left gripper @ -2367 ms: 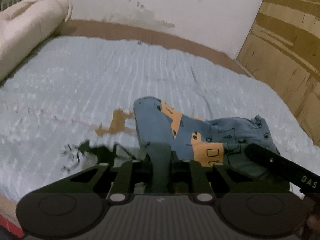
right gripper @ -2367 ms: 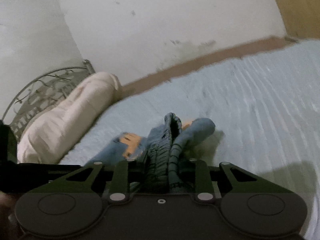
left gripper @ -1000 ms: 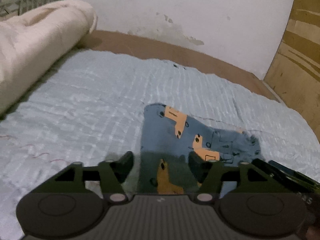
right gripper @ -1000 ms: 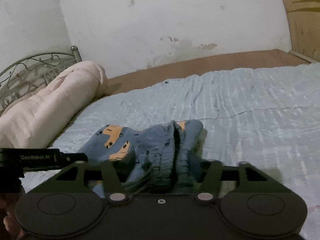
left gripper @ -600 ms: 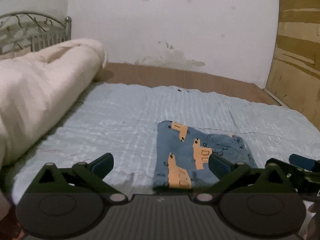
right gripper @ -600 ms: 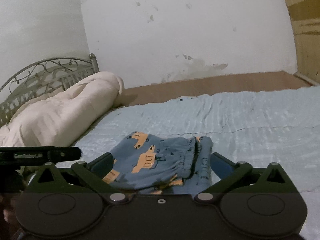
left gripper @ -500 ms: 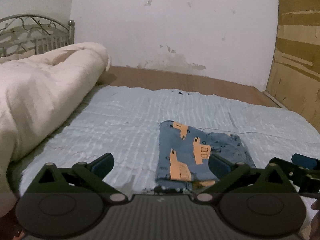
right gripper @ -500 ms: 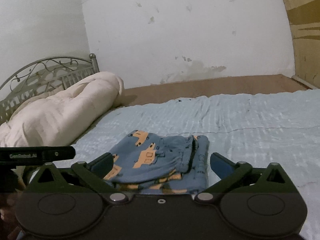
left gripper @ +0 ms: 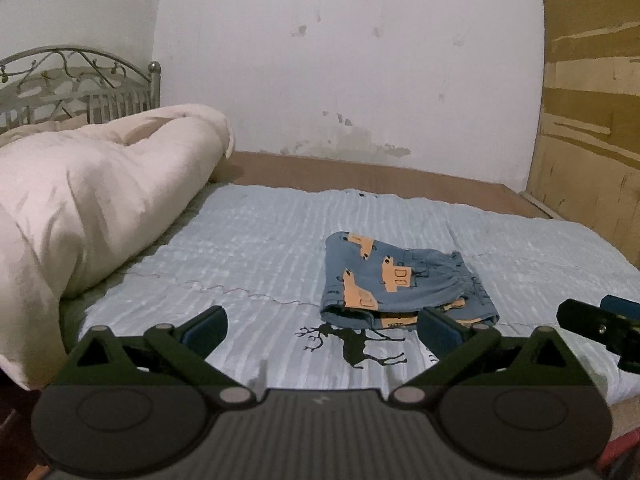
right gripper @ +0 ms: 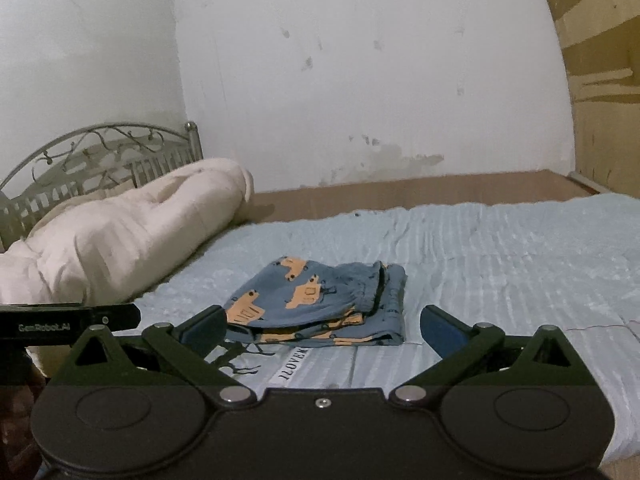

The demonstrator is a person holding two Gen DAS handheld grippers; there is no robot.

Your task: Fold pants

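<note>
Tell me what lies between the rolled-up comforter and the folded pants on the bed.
Only bare light-blue bedsheet lies between the comforter and the pants; nothing sits on that stretch. Both wrist views show it.

Blue pants (left gripper: 404, 284) with orange truck prints lie folded flat on the bed.

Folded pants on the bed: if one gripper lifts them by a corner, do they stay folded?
Probably not. The pants are thin, soft cloth in loose stacked layers, so they would likely droop and unfold. Pushed, they would probably bunch on the ribbed bedsheet rather than slide.
</note>
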